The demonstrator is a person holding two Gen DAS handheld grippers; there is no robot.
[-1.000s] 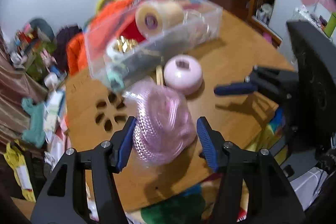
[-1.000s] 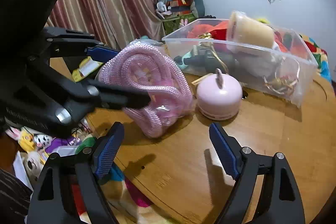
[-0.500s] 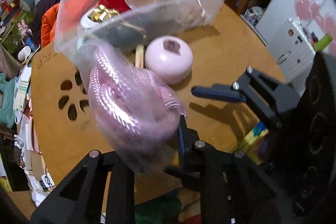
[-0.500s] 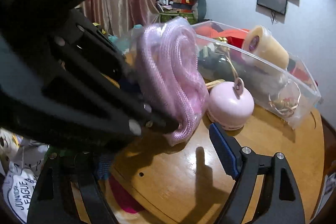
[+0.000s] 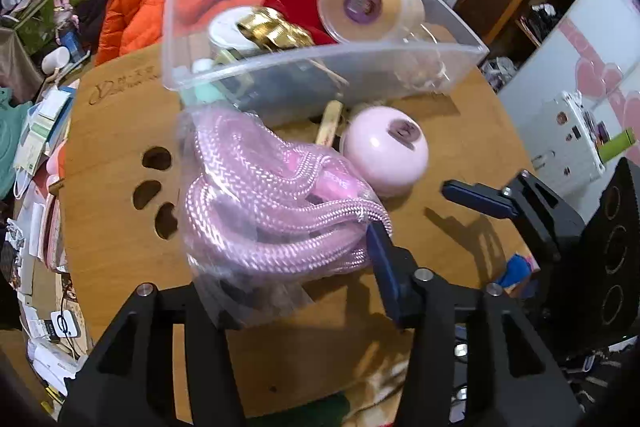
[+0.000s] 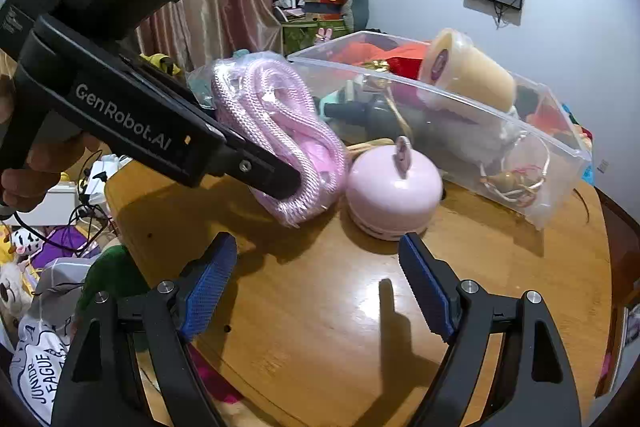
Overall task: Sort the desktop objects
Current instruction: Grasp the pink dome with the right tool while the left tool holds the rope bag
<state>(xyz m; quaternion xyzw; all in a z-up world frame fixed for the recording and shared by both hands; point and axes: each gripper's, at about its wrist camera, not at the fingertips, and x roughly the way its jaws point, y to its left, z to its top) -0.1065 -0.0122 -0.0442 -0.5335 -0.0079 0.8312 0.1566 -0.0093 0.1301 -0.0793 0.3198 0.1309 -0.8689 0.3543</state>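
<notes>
1. Two hand-held grippers: left hand-held gripper (image 5: 340, 267), jaws just reopening, grasps the bagged pink rope (image 5: 276, 203) above the desk (image 5: 460, 131); right hand-held gripper (image 6: 316, 287) is released, empty.
2. Loosening jaws could drop the slippery bag short of the clear bin (image 5: 320, 67).

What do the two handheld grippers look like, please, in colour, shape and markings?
Both the left gripper and the right gripper are matte black, angular frames with silver screws and ribbed blue finger pads. The left gripper's body carries white "GenRobot.AI" lettering.

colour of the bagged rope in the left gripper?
Pale pink, braided weave, inside a clear plastic bag. Clearest in the left wrist view.
</notes>
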